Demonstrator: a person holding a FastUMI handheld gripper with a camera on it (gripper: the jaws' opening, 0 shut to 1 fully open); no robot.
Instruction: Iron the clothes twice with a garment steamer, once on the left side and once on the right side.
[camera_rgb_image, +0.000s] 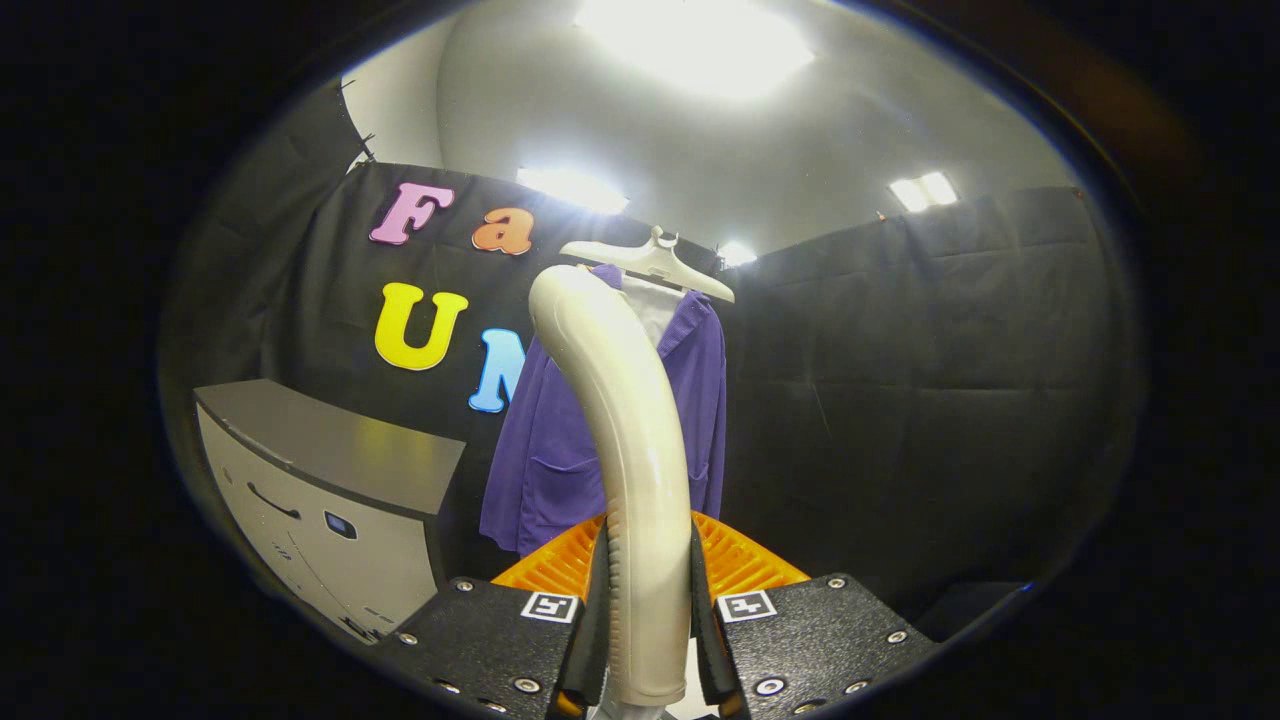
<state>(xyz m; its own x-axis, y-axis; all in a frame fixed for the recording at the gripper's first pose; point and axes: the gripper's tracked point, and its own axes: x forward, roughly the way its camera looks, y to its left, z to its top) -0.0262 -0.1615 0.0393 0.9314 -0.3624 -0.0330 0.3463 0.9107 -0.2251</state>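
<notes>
Between the two fingers (650, 640), nearest of all, stands the steamer (625, 430) handle: both press on its sides and are closed only as far as its width allows. Its lower end is cut off below them, so what it joins to cannot be seen. From the grip the pale handle rises and bends over toward the garment, and its curved top hides the head's face, so whether it touches the cloth cannot be told.

Just behind the fingers one orange ribbed piece (740, 565) shows on both sides of the handle; its middle is covered by the handle and what it is cannot be told.

Beyond that hangs one purple jacket (560, 440) with a white shirt (655, 305) inside it, on one white hanger (655, 262). The handle crosses the jacket's middle and hides a strip from collar to hem; the left front panel with a pocket shows fully, the right panel as a narrower band. The hem ends above the orange piece.

Left of the jacket, and near it, one grey cabinet (330, 470) stands with its top corner pointing at the left hem; its lower part is cut off. Right of the jacket open room runs to the black cloth wall (900, 380). Four ceiling lights glare overhead, one behind the hanger washing out its hook.
</notes>
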